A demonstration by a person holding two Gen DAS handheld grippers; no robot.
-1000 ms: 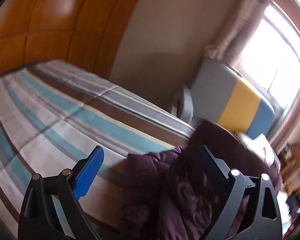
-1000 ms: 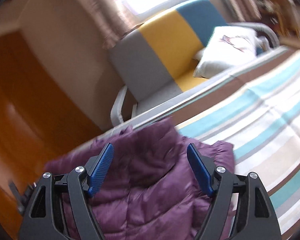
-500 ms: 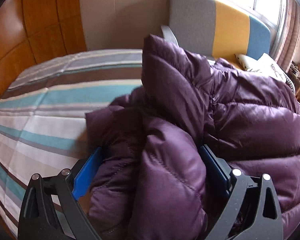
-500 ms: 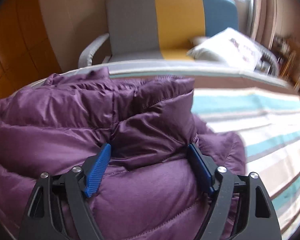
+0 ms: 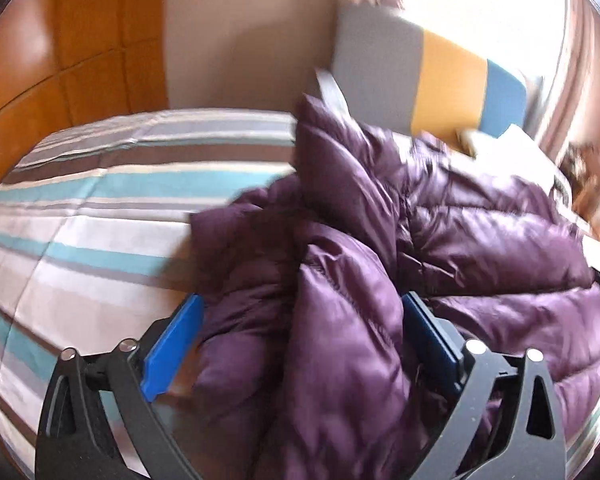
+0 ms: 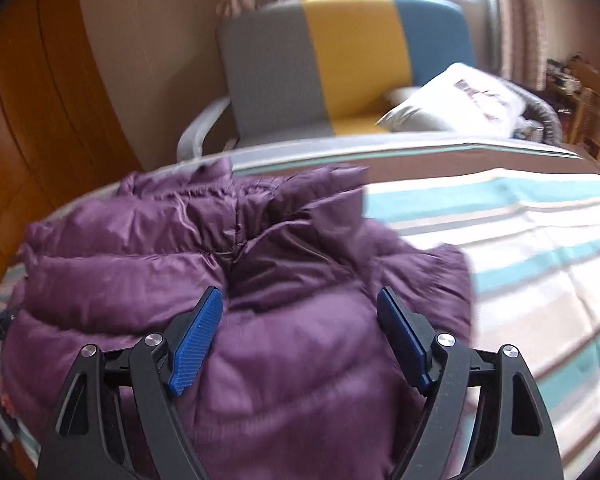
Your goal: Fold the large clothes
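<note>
A bulky purple puffer jacket lies crumpled on the striped bed. In the left wrist view a puffy fold of it fills the gap of my left gripper, whose jaws are opening; the left pad stands just clear of the fabric. In the right wrist view the jacket spreads under and ahead of my right gripper. Its jaws stand wide with the padded cloth between them, and the pads do not pinch it.
The bed's striped cover lies bare to the right of the jacket. Behind the bed stands a grey, yellow and blue armchair with a white pillow. Orange wood panelling rises at the left, a window at the back.
Both grippers came down from above onto the jacket, and the jacket now lies between both pairs of jaws. The left view has rolled, and its left pad now stands clear of the cloth.
</note>
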